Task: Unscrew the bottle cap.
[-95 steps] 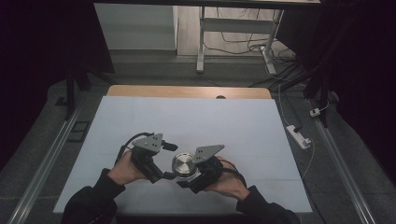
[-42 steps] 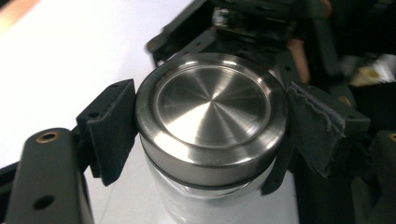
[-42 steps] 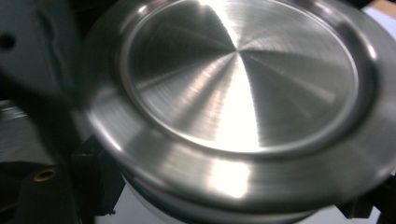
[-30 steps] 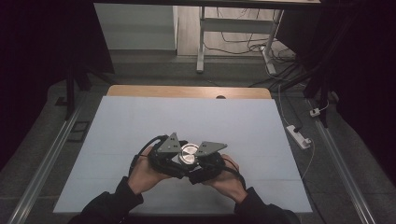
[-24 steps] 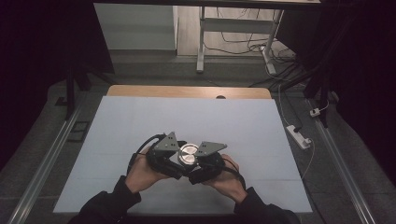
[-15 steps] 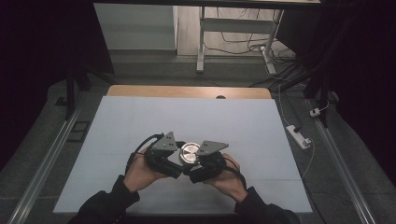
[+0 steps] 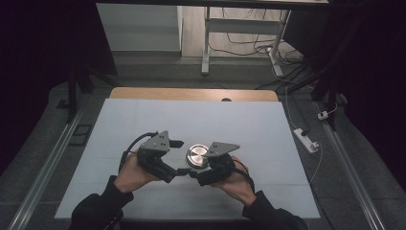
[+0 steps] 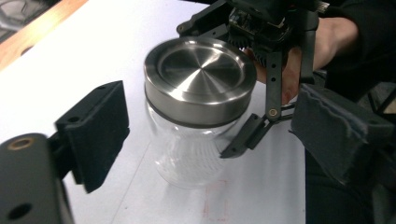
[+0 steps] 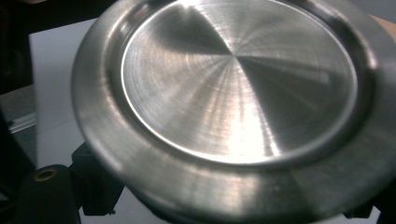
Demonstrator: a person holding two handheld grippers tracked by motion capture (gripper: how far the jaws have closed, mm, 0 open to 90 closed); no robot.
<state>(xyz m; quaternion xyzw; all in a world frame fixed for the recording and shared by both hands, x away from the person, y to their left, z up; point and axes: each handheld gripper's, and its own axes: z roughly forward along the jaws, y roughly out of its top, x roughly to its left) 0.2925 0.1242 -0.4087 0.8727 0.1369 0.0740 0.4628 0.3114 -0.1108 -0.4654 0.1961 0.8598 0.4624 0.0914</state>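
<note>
Standing upright between the left gripper's (image 8: 205,140) spread fingers, the clear glass jar with a brushed steel lid (image 8: 198,109) touches neither pad. The right gripper (image 7: 203,165) is nearer, seemingly clamped on the jar's body, though that grip is poorly seen.

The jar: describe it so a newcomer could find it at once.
On the white table, look near the front edge, between the person's two hands. The jar stands upright there: clear glass body, round brushed-steel lid, the table's sole shiny object.
</note>
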